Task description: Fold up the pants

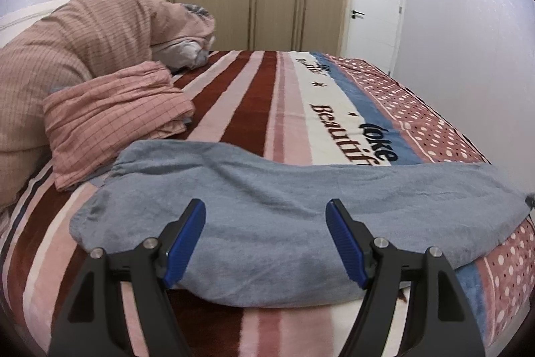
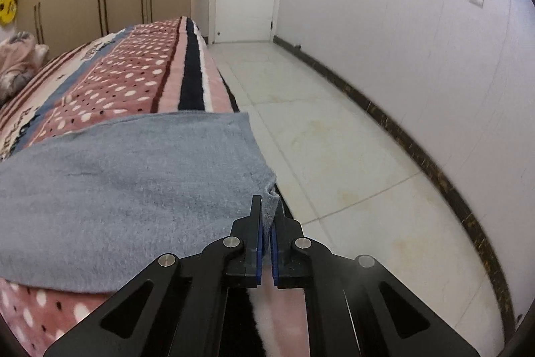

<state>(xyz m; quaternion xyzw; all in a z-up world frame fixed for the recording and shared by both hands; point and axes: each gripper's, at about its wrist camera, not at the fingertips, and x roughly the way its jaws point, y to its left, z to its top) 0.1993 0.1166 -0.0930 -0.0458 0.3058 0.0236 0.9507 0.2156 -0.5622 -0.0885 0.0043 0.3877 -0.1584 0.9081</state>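
Left wrist view: grey pants (image 1: 284,223) lie flat across the near part of the bed (image 1: 254,109), long axis running left to right in front of the camera, one end toward the pink checked pillow (image 1: 117,119), the other trailing off toward the bed's right edge. Left tool (image 1: 265,209) sits low over the near hem, blue pads spread wide apart, nothing between them; cloth lies directly ahead and under the gap. Whether the pads touch the fabric, cannot tell. Right wrist view: same pants (image 2: 127,186) stretch away to the left of the camera, their end overhanging the bed's edge (image 2: 190,79) above the tiled floor (image 2: 334,156). Right tool (image 2: 265,216) is closed onto the near corner of that end, a fold of grey cloth pinched between the pads. Judgement: the right tool already has its end; the fold likely runs along the long axis, right end carried leftward toward the left tool, which has yet to grip.
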